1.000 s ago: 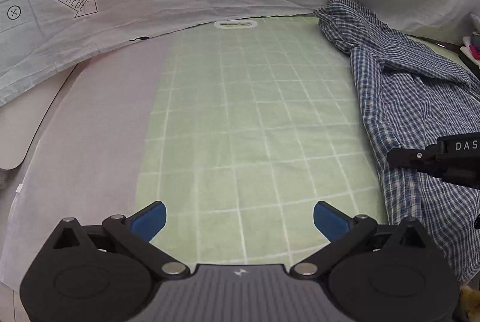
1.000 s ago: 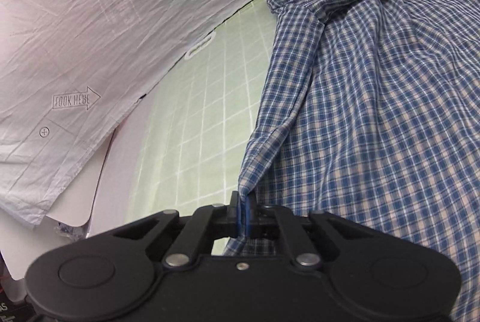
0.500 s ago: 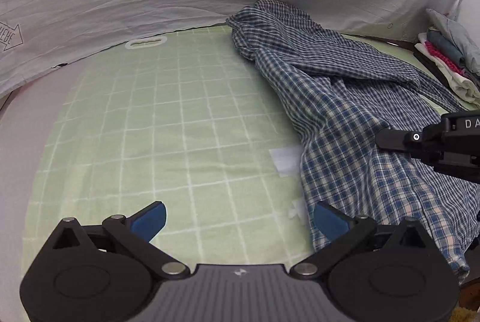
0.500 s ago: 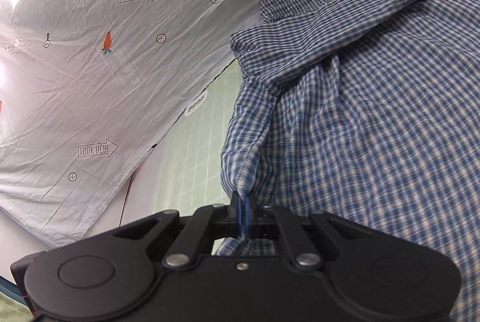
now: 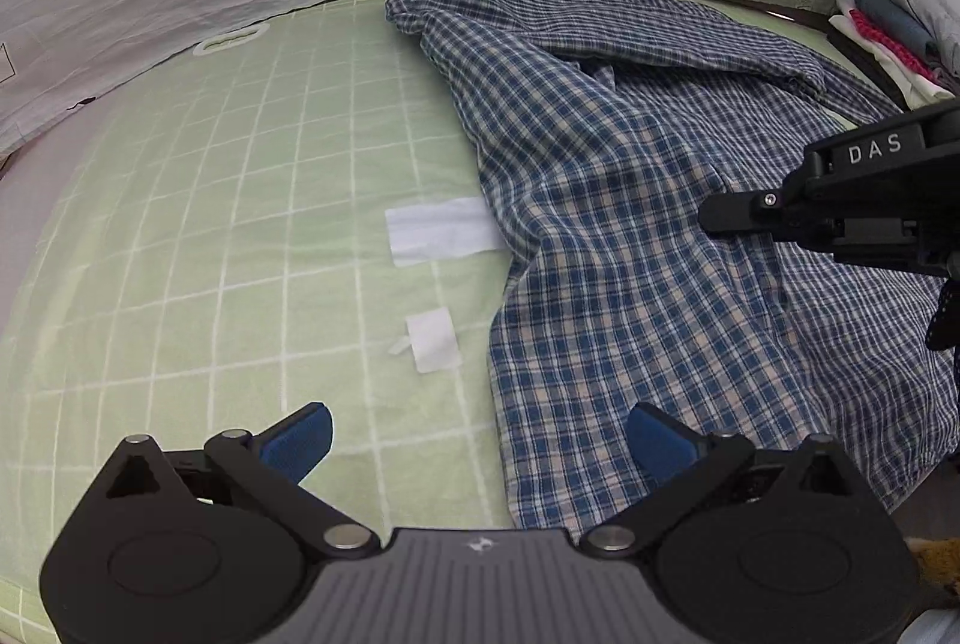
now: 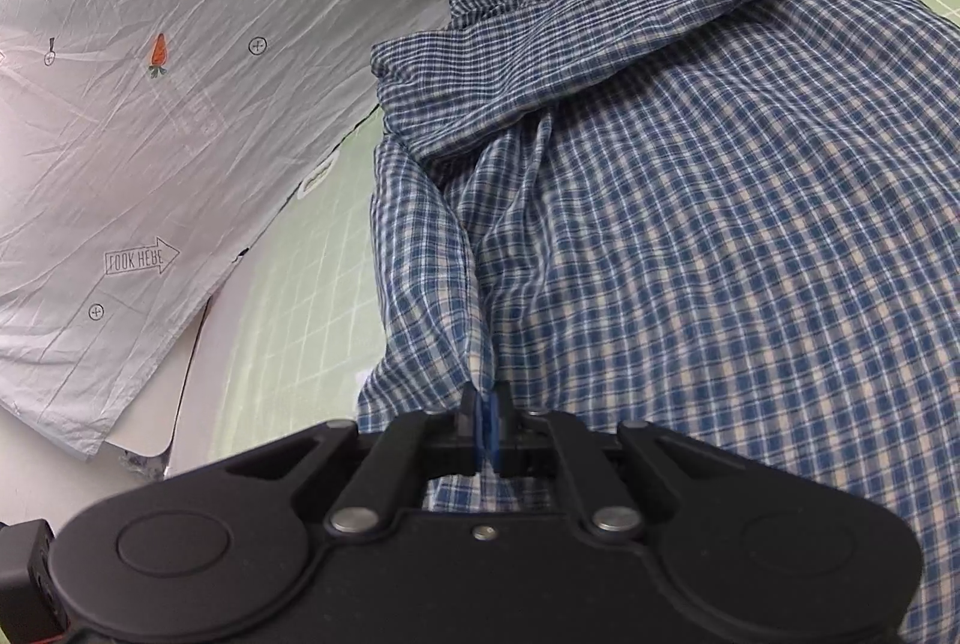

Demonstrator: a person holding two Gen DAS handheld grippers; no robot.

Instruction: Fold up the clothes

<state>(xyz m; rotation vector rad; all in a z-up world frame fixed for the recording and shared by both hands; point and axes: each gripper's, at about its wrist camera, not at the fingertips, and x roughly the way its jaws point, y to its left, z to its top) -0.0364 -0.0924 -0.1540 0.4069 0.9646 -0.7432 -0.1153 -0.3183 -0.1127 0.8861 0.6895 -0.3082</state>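
- So the blue-and-white checked cotton shirt (image 5: 630, 236) was lying crumpled across the right half of a pale green grid-lined mat (image 5: 240, 224) on the bench, collar end toward the back and hem toward the near edge.
- Left gripper (image 5: 477, 440) was spread wide with nothing in it, hovering low over the near edge of the mat; its right blue pad sat over the shirt's hem and its left pad over bare mat.
- Right gripper (image 6: 487, 431) was clamped tight on a pinched fold of the shirt's edge, the fabric rising from between its blue pads in a ridge.
- From the left wrist view, that right gripper came in from the right side over the shirt, black body with "DAS" lettering on it.
- Two white tape patches (image 5: 441, 230) were stuck to the mat just beside the shirt's left edge.
- A wrinkled grey-white backdrop sheet printed with carrots and "LOOK HERE" arrows (image 6: 180, 104) hung behind the mat.
- A stack of folded clothes (image 5: 894, 38) sat at the far right, well apart from the grippers.
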